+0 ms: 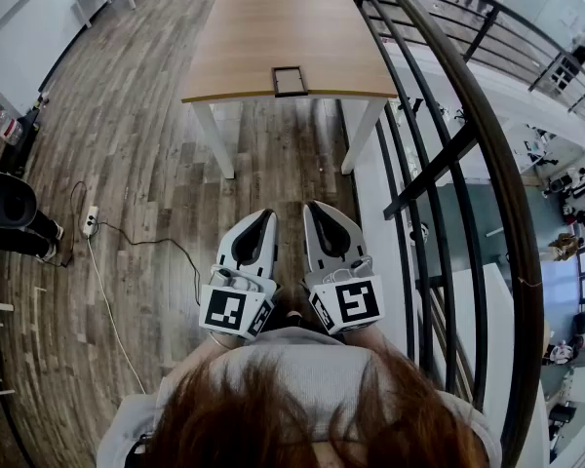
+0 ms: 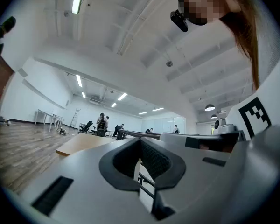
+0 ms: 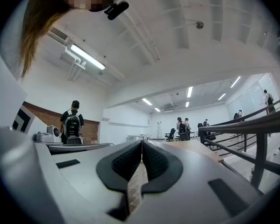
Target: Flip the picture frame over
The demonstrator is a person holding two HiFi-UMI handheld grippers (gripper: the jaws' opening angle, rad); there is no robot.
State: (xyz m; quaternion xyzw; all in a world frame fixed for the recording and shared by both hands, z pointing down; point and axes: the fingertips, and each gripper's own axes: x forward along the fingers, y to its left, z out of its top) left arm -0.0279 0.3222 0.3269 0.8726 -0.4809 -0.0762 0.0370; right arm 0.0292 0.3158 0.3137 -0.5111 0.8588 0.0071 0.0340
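A small dark picture frame lies flat at the near edge of a light wooden table, a good way ahead of me. Both grippers are held close to my body, well short of the table and side by side. My left gripper is shut with nothing in it, and my right gripper is shut and empty too. In the left gripper view the jaws meet at the tip, with the table's corner beyond. In the right gripper view the shut jaws point level toward the tabletop.
A dark metal railing curves along the right, with stairs and a lower floor behind it. A power strip and its cable lie on the wood floor at left, near a black object. People stand far off.
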